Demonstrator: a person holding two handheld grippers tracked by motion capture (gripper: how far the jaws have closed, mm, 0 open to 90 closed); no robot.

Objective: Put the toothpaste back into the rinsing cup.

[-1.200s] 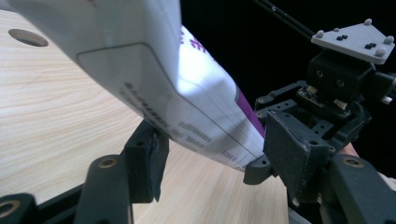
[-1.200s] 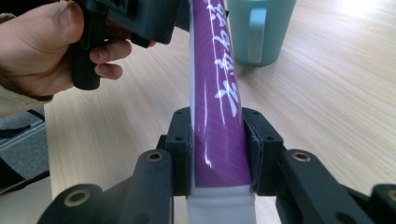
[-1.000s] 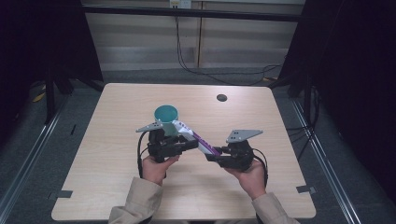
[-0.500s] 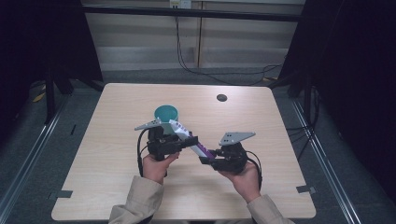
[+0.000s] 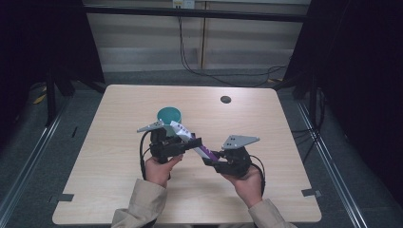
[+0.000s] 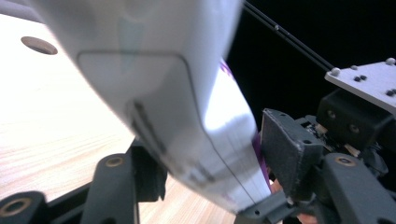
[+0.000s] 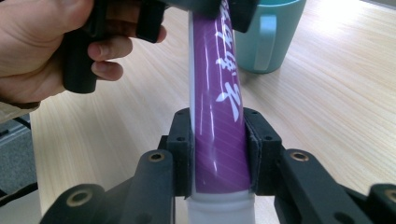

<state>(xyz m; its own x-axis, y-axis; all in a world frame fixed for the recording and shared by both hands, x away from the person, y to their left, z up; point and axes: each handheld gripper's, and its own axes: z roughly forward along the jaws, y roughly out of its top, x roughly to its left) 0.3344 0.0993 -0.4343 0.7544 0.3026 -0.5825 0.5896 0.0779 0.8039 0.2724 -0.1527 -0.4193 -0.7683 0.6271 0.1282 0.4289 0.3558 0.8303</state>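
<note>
The purple-and-white tube [image 7: 218, 116] hangs in the air just in front of the teal mug [image 5: 169, 115], bridging both grippers; the right gripper [image 7: 218, 154] is clamped on its purple end; the left gripper [image 5: 183, 142] pinches the white end; it looks light, glossy, probably squashy, so hold the firmer ends.

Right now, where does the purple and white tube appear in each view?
High view: the tube spans centre, between both grippers.
Left gripper view: its white end looms close, upper centre.
Right gripper view: its purple side runs up the centre, between the fingers.
Shared landmark: teal mug, also top right.
</note>
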